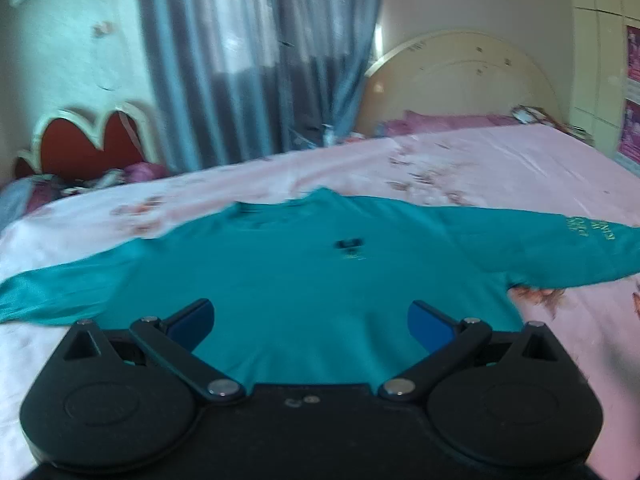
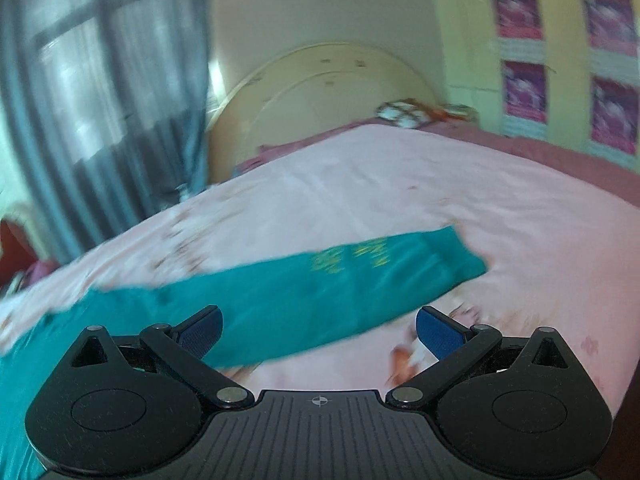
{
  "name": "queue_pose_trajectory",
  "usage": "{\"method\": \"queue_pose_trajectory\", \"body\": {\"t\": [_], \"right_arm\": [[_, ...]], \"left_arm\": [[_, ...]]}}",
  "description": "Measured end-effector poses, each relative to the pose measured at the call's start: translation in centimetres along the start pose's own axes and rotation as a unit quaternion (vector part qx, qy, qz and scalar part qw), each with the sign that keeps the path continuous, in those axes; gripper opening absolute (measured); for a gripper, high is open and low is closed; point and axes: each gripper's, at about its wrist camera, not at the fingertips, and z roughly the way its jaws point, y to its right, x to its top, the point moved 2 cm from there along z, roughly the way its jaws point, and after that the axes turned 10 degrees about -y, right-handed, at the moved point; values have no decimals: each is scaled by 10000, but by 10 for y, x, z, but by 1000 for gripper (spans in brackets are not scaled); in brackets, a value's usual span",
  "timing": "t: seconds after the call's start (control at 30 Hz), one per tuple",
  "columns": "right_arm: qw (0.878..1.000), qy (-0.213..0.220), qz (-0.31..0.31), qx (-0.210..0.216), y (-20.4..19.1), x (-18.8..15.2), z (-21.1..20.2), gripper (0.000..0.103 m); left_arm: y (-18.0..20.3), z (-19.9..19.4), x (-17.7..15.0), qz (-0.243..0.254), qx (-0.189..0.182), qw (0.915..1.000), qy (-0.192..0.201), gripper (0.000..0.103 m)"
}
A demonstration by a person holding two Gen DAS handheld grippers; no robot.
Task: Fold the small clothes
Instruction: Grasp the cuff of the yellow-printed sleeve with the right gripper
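Observation:
A teal long-sleeved shirt (image 1: 304, 264) lies spread flat on the pink bed sheet (image 1: 500, 168), sleeves out to both sides, collar on the far side. My left gripper (image 1: 311, 322) is open and empty, above the shirt's near hem. In the right wrist view the shirt's right sleeve (image 2: 320, 292), with yellow lettering near the cuff, stretches across the pink bed sheet (image 2: 440, 200). My right gripper (image 2: 319, 332) is open and empty, its left finger over the sleeve and its right finger over bare sheet.
A cream headboard (image 2: 320, 92) and pillows (image 2: 404, 114) stand at the bed's far end. Grey curtains (image 1: 256, 60) hang at the left. A red and white headboard (image 1: 84, 140) of a second bed is at far left. A wardrobe with pink posters (image 2: 560, 64) is at right.

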Motion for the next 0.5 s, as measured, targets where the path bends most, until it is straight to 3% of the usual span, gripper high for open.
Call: {"method": "queue_pose_trajectory", "body": {"t": [0.07,0.23,0.33,0.4,0.5], "right_arm": [[9997,-106,200,-109,21,14,21,60],[9966,-219,760,-227,66,31,58,60],[9941,-342,1006,-215,88,33,74,41],[9915,-436,1214,-197,104,33,87,39],[9855,-543,1600,-149,124,30,100,39]], "left_arm": [[10,16,10,21,-159,9998,-104,103],[31,51,26,94,-167,9993,-313,102],[36,68,31,89,-245,9987,-447,90],[41,79,35,175,-344,9977,-548,83],[45,87,40,218,-291,9977,-566,82]]}}
